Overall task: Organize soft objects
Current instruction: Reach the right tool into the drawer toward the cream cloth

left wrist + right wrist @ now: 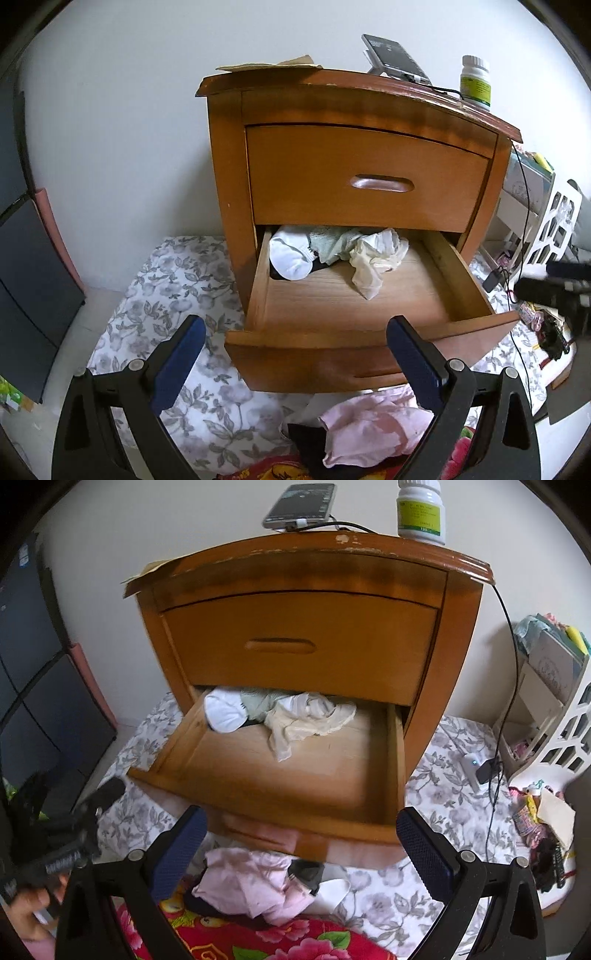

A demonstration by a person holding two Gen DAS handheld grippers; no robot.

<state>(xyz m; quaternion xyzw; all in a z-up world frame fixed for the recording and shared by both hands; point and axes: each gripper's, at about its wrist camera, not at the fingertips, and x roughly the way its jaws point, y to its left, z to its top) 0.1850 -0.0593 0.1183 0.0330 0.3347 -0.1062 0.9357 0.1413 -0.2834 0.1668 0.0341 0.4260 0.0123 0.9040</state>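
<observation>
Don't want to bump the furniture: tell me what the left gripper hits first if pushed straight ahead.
Probably the front panel of the open lower drawer, which sits right between the open left gripper fingers; depth is uncertain.

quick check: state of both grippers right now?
Left gripper: jaws open, holding nothing, in front of the pulled-out lower drawer.
Right gripper: jaws open, holding nothing, above the pink garment.
</observation>
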